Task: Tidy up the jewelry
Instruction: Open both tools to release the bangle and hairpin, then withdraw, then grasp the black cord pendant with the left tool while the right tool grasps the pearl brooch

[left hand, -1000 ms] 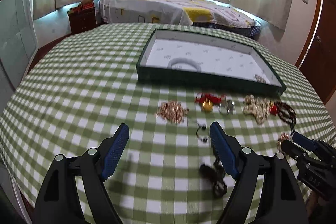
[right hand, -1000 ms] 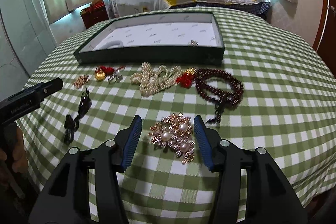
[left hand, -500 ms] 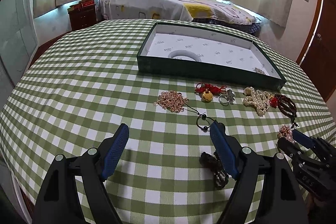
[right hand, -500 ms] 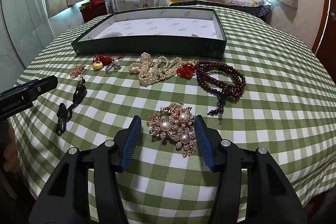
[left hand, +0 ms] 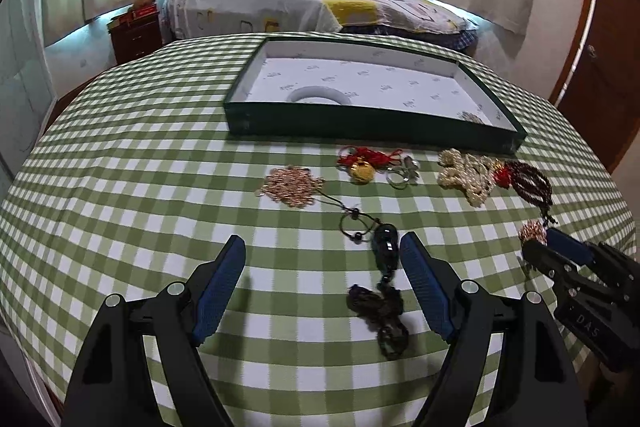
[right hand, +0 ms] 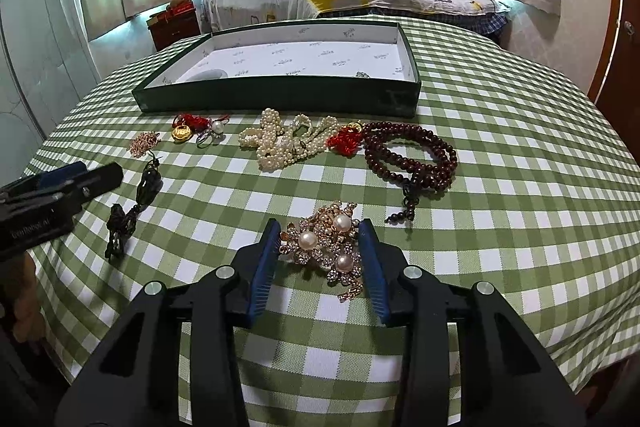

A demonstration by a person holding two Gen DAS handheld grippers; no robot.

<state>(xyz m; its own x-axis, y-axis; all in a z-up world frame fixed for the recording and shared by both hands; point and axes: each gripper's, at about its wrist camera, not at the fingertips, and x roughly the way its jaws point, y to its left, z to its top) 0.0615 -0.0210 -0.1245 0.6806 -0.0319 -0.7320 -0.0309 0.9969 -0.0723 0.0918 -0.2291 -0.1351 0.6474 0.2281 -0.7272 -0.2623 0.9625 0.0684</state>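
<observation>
A gold brooch with three pearls [right hand: 324, 247] lies on the checked cloth between the fingers of my right gripper [right hand: 320, 259]. Its jaws are closing, and the pads stand right at the brooch's two sides without visibly squeezing it. My left gripper [left hand: 322, 267] is open wide; a dark pendant on a cord [left hand: 386, 247] lies just inside its right finger [left hand: 424, 283]. A green tray [left hand: 360, 125] with a white lining stands farther back and holds a white bangle [left hand: 320, 94]. The right gripper [left hand: 542, 243] also shows at the right edge of the left wrist view.
In a row before the tray lie a gold chain pile [left hand: 292, 185], a gold charm on red cord [left hand: 362, 169], a silver ring [left hand: 402, 175], a pearl necklace [right hand: 288, 141] and dark red beads [right hand: 412, 157]. The round table's edge curves close on all sides. A bed stands behind.
The right gripper's fingers have drawn in around the brooch. The left gripper's view has shifted slightly, so the dark pendant now shows inside its right finger.
</observation>
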